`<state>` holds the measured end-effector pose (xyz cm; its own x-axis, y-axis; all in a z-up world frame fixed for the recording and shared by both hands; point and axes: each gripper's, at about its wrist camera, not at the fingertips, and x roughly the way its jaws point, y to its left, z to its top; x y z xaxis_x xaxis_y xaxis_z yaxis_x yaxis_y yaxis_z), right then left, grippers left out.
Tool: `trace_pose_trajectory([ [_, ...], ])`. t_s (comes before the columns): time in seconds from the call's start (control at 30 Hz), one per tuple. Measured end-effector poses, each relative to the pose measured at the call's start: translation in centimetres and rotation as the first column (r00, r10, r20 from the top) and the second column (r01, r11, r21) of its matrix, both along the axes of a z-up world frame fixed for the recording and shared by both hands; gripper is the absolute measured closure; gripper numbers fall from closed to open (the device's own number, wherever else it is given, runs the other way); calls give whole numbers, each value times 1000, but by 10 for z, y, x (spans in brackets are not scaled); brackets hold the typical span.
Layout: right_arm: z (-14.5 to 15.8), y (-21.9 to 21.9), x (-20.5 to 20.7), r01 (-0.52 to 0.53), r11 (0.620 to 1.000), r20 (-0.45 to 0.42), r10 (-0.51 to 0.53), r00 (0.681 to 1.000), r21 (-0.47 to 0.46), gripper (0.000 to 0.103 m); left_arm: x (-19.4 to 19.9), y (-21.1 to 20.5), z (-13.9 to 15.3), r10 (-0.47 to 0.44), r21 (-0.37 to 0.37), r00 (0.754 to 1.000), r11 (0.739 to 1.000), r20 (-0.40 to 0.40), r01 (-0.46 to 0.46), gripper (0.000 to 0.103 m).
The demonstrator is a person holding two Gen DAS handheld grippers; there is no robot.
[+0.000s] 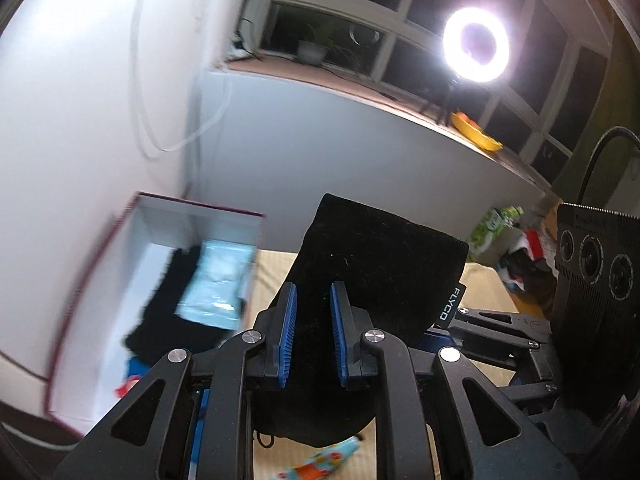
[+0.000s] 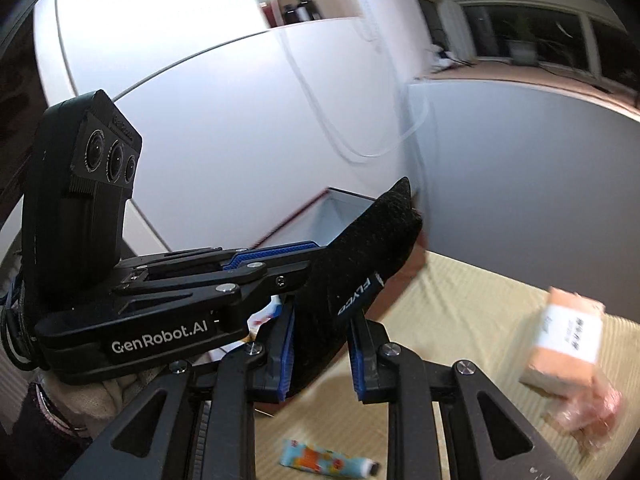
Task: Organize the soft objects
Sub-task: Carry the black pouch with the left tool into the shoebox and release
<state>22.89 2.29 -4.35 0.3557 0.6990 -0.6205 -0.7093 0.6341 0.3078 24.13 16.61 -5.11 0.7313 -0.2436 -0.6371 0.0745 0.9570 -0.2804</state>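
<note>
While both grippers grip the black pouch, I judge the step in hand to be carrying it to the open box, which stands at the left against the wall. My left gripper is nearly shut, its blue pads pinching the fabric; my right gripper is clamped on the pouch's other side, its jaws a little wider apart. The pouch hangs clear of the beige surface, beside the box and not yet over it. Inside the box lie a dark cloth and a pale blue packet. Next, I would need both hands to travel together over the rim, lower, then release. A small printed tube remains loose below.
</note>
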Motion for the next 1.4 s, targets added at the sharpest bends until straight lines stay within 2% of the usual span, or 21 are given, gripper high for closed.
trace_pose_trajectory([
  [0.2,4,49,0,-70,998,-10,70,997,4,82,-9,40,2,83,-1,997,997,9,-83,92],
  [0.53,-9,120,18,-171,985,-51,169,984,-33,82,-6,89,-21,209,-22,978,978,-16,-209,92],
  [0.73,-25,149,29,-214,975,-72,209,975,-66,82,0,102,-34,262,-11,965,965,-31,-262,92],
  [0.9,-33,157,33,-225,971,-79,218,973,-85,82,4,104,-43,285,21,958,959,-32,-284,92],
  [0.97,-39,161,37,-230,968,-75,223,972,-103,82,4,103,-46,303,49,953,952,-28,-301,87],
  [1.1,-45,167,41,-199,964,-33,196,980,-175,81,7,103,-52,326,63,945,944,-35,-324,87],
  [1.13,-46,168,42,-191,963,-21,191,981,-192,77,7,103,-53,326,64,945,944,-35,-324,87],
  [1.2,-46,165,42,-173,961,-7,175,985,-216,67,6,101,-53,330,77,943,942,-32,-327,78],
  [1.27,-47,161,45,-143,961,13,150,989,-236,46,5,98,-53,335,90,942,939,-26,-332,76],
  [1.33,-45,155,46,-115,964,35,127,991,-242,41,4,97,-51,337,92,941,938,-23,-333,76],
  [1.4,-43,150,48,-103,964,39,116,993,-244,40,3,95,-51,337,96,941,938,-20,-334,74],
])
